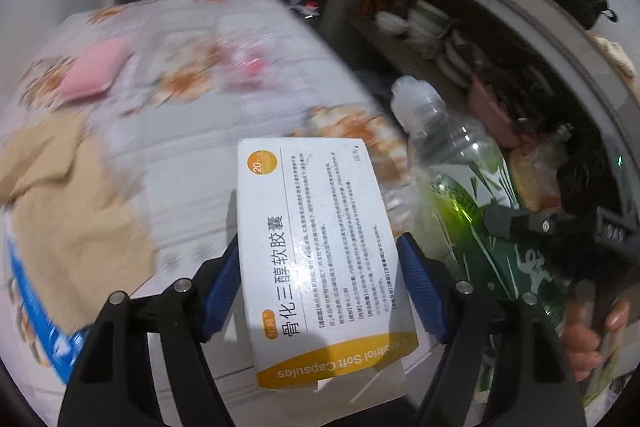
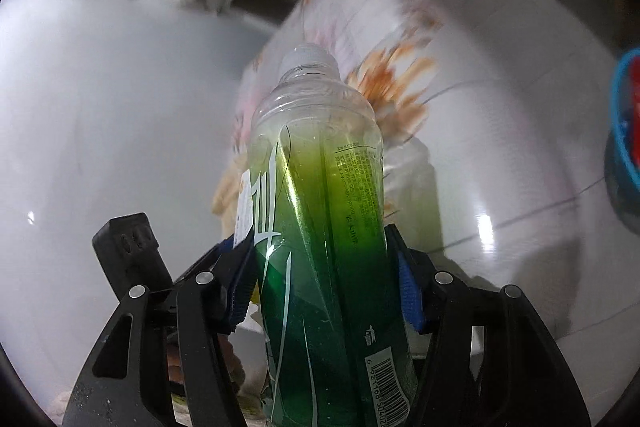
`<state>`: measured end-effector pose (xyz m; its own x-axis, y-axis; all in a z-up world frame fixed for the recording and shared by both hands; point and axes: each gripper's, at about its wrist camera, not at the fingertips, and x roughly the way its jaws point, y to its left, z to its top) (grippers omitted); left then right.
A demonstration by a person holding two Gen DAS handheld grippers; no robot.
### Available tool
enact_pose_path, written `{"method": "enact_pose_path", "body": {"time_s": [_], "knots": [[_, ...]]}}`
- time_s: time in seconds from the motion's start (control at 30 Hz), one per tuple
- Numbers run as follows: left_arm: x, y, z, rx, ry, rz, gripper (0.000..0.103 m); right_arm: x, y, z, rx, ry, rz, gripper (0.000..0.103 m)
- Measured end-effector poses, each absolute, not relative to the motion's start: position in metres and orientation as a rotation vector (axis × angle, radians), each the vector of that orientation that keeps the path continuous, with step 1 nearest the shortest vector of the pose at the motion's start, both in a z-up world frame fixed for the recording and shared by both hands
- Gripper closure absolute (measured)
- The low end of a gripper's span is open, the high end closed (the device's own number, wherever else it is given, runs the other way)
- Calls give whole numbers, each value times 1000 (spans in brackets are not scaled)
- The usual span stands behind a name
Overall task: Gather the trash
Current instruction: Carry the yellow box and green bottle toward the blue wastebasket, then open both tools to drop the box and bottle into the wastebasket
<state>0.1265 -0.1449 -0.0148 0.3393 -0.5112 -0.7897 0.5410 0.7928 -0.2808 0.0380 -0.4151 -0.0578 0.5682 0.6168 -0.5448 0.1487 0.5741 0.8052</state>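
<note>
Trash is in both claws: the left gripper (image 1: 320, 267) clamps a medicine box (image 1: 316, 251), long axis pointing forward. The right gripper (image 2: 326, 267) clamps a green bottle (image 2: 320, 211), cap pointing away, just right of the box.

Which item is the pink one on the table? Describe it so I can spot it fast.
Start at the floral-patterned table in the left wrist view. On its far left part, beyond the tan cloth, lies a flat pink pad. It is the only solid pink square there, unlike the white medicine box held in the left tool.
</note>
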Motion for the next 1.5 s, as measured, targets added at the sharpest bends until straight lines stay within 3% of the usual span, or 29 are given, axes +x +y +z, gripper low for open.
{"method": "enact_pose_path", "body": {"time_s": [0.2, 0.53, 0.67, 0.7, 0.77, 1.17, 1.5], "knots": [[129, -238, 7, 65, 1023, -906, 30, -27, -505, -49, 1035, 789, 74, 46], [113, -435, -57, 299, 1281, -1096, 28, -90, -613, -155, 1311, 871, -285, 46], [119, -492, -76, 293, 1298, -1107, 19, -81, -648, -190, 1427, 845, -344, 41], [121, -502, -78, 291, 1285, -1095, 12, -78, -657, -195, 1439, 827, -362, 35], [125, -518, -79, 260, 1223, -1077, 10, -67, -675, -206, 1452, 779, -412, 30], [137, -469, -76, 116, 1246, -1101, 9, -88, -666, -244, 1417, 849, -506, 31], [110, -375, -18, 67, 1130, -1178, 9, -87, -600, -193, 1105, 944, -512, 30]]}}
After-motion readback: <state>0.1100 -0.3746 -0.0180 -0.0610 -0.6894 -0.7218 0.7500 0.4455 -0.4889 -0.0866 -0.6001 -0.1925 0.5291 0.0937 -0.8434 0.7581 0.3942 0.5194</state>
